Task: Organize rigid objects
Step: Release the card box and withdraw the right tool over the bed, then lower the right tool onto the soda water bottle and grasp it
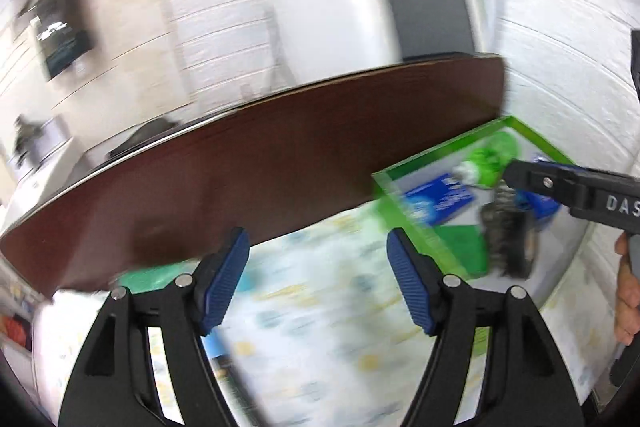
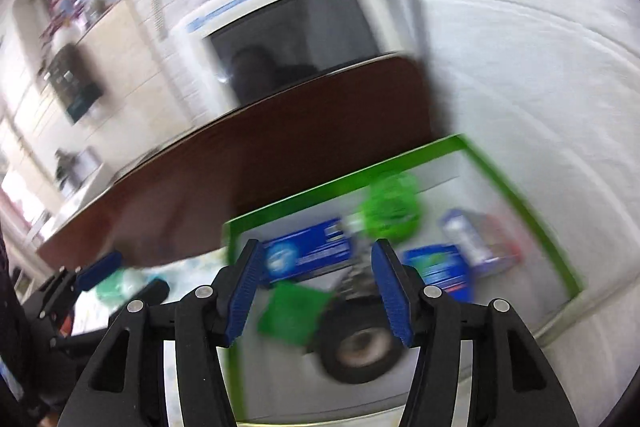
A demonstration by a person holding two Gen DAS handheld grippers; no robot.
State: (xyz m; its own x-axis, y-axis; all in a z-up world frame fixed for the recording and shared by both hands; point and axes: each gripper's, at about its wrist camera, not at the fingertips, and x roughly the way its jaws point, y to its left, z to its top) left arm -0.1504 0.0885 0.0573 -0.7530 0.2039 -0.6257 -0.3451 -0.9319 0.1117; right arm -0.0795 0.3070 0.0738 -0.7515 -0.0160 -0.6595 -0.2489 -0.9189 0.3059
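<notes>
The green-rimmed tray (image 2: pixel 516 195) sits at the table's right end by the white wall, holding blue boxes, a green tube and a black toy truck (image 2: pixel 352 331). The right gripper (image 2: pixel 316 287), fingers apart and empty, hangs directly over the truck, whose long axis runs away from it. The left gripper (image 1: pixel 318 283), fingers wide and empty, is farther off over the patterned cloth (image 1: pixel 320 327).

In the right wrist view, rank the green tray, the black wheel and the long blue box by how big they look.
1. green tray
2. black wheel, though it lies nearest the camera, which enlarges it
3. long blue box
</notes>
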